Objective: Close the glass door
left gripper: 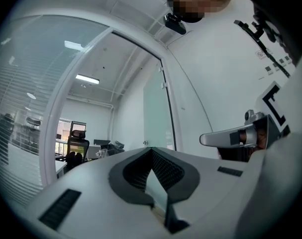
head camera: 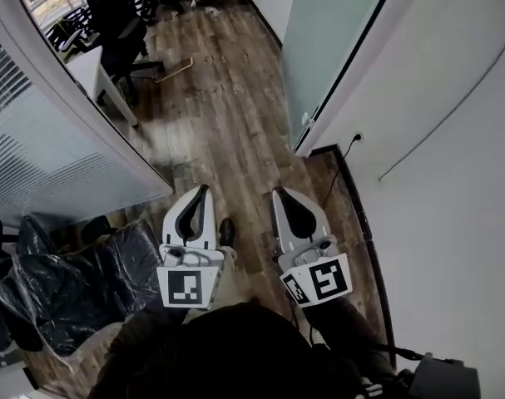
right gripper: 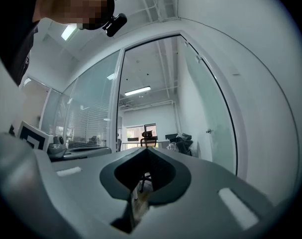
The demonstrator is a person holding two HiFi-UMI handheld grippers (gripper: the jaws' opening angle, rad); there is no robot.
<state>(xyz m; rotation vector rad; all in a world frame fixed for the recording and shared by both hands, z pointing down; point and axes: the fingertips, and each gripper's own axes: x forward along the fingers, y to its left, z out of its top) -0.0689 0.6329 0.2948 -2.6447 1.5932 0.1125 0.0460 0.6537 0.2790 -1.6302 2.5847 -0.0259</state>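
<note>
Approach step, no contact yet. Person stands just short of the doorway, both claws held out in front at about the same height, near each other, not touching. Left claw [head camera: 204, 189] has its jaws brought together at the tips, nothing between them; the left gripper view confirms it [left gripper: 151, 149], only the room shows through the gap behind the tips. Right claw [head camera: 279, 193] is the same, tips meeting, empty [right gripper: 147, 149]. The glass door [head camera: 335, 40] is the frosted greenish panel ahead of and to the right of the right claw, well apart from it, swung open and lying close along the white wall [head camera: 452, 140]. In the right gripper view the door [right gripper: 213, 108] sits right of the claw tips, with a small handle [right gripper: 209, 131] on it; too small to tell its shape. In the left gripper view the door [left gripper: 158, 116] is straight beyond the tips, far off. Wood floor [head camera: 227, 115] runs ahead of both claws, office chair [head camera: 119, 23] far ahead to the left, glass partition [head camera: 36, 156] with blinds left of the left claw, black bags [head camera: 61, 281] left of and behind it. Task looks barely begun: door fully open. Next move probably calls for stepping forward and bringing the right claw, the nearer one, to the handle or the door's free edge, opening the jaws if gripping, then swinging the panel back to the frame. Left claw likely idle.
</note>
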